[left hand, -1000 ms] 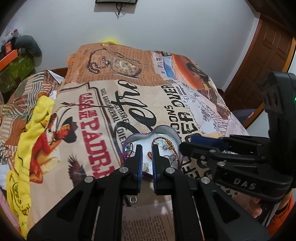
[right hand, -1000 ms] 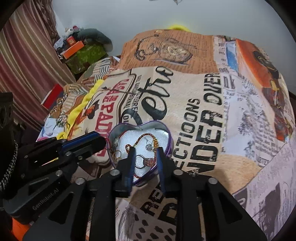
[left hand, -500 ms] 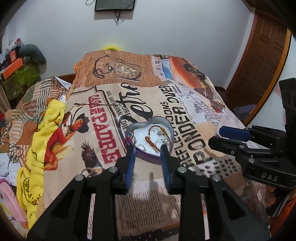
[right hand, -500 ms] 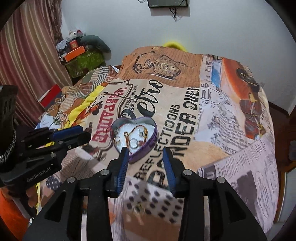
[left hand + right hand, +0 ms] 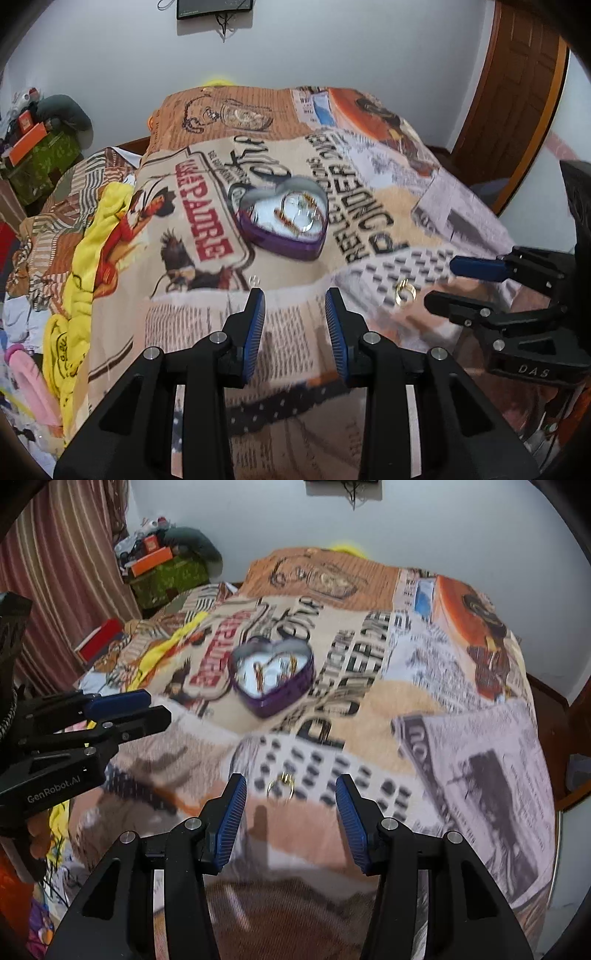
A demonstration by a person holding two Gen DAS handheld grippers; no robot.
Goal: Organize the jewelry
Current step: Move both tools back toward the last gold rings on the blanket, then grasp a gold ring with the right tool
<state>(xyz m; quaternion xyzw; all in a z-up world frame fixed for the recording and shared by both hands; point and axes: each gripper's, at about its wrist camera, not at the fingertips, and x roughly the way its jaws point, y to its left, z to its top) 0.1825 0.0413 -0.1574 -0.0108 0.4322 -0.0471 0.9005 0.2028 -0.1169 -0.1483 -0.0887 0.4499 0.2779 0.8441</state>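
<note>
Right wrist, heart-shaped purple tin (image 5: 271, 681), gold ring (image 5: 280, 789)

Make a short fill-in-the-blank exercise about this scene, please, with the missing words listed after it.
1. The purple tin on the bedspread has the shape of a ____.
2. The gold ring lies on the bedspread, ____ the tin.
3. The right gripper is opening and holds ____.
4. Between the pads of the left gripper there is ____.

Missing words: heart; outside; nothing; nothing
</note>
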